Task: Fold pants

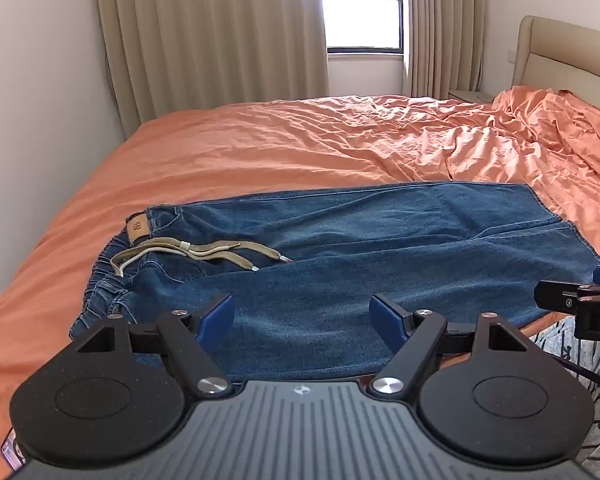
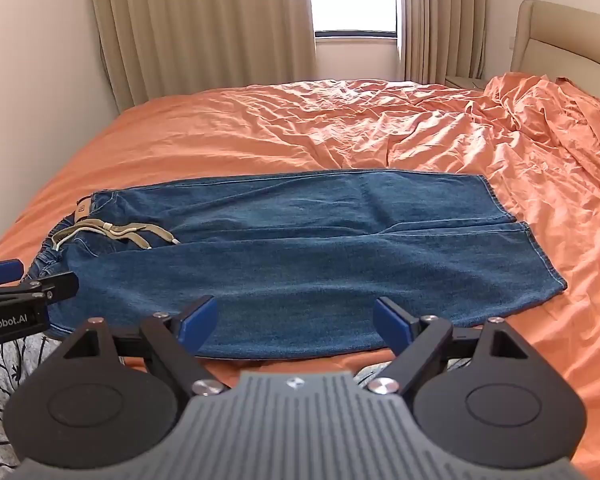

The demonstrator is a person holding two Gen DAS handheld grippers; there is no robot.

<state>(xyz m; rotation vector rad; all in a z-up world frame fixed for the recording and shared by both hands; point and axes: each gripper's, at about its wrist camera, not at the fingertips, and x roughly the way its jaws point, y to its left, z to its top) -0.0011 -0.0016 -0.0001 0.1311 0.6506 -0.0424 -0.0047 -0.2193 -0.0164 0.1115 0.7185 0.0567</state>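
The left gripper hovers with its blue pads spread wide and nothing between them, tilted down toward the near edge of the jeans. The right gripper is the same: jaws wide apart, empty, poised just above the lower hem side of the denim. Each tool shows at the edge of the other's view, so the two hang side by side, the left one nearer the waistband and the right one nearer the leg ends.

The jeans lie spread across the near part of the bed, waist to the left and legs running to the right, one leg laid partly over the other with a visible seam line between them. A tan drawstring trails loose over the waist area, and a tan leather patch sits at the waistband corner (its lettering is too small to read).

Under everything is a rumpled orange sheet, bunched into heavier folds toward the beige headboard on the right. Beyond the bed hang beige curtains, parted around a bright window. A strip of grey patterned fabric shows beside the tools at the bottom edge; I cannot tell what it belongs to.
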